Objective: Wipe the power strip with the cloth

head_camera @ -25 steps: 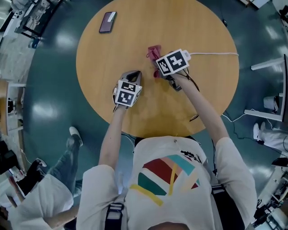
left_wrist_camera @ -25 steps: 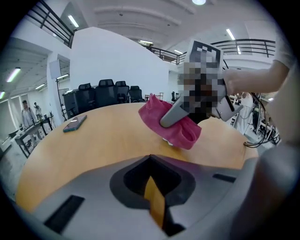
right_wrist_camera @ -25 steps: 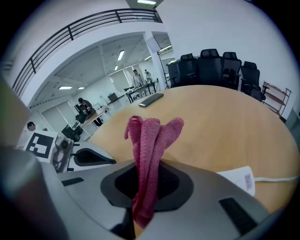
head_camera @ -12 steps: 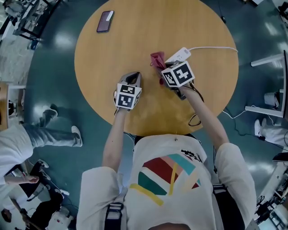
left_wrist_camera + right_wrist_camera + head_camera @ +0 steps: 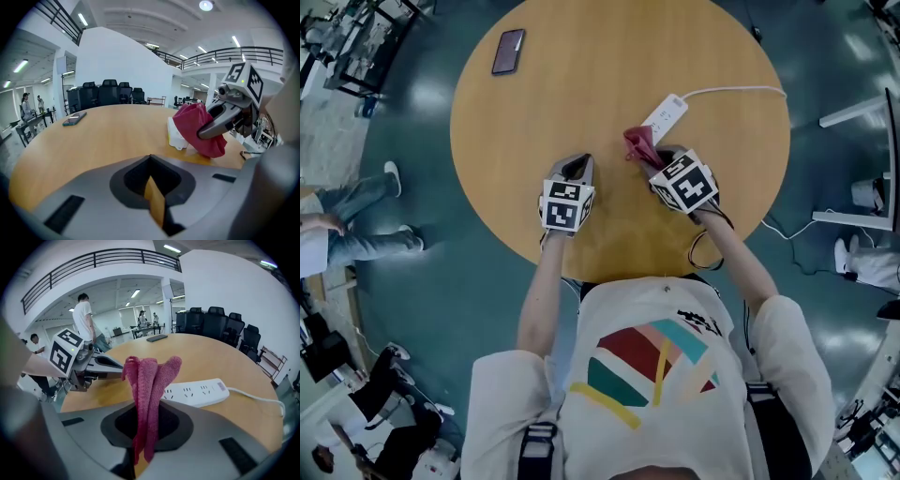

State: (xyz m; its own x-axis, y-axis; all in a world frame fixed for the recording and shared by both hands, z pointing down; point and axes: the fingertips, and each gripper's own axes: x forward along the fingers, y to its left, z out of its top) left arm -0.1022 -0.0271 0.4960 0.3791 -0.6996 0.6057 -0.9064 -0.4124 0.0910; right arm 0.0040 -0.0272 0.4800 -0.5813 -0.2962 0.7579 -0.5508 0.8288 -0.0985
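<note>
Two grippers are over the round wooden table (image 5: 581,94), and only one of them is working. My right gripper (image 5: 658,161) is clamped on the red cloth (image 5: 149,380), which stands up out of the jaws in a loose bunch of folds. My left gripper (image 5: 575,169) has its jaws together with nothing between them, and it rests low over bare tabletop, well apart from the job.

The white power strip (image 5: 666,114) lies flat on the table beyond the cloth, sockets up, its cord (image 5: 741,91) running off towards the far right edge. The cloth sits right at the strip's near end. I cannot tell whether it touches the plastic yet.

I judge I am at the start of a stroke. To do it well, I should tip the right gripper down so the folds, not the hard jaw tips, meet the socket face. Then I should draw the cloth along the strip's length towards the cord end in one even pass. The strip looks light and unanchored, so heavy pressure would likely shove it across the wood. A light touch is safer, or I could bring the idle left gripper in to steady the near end. The phone (image 5: 507,51) at the far left is out of the way.
</note>
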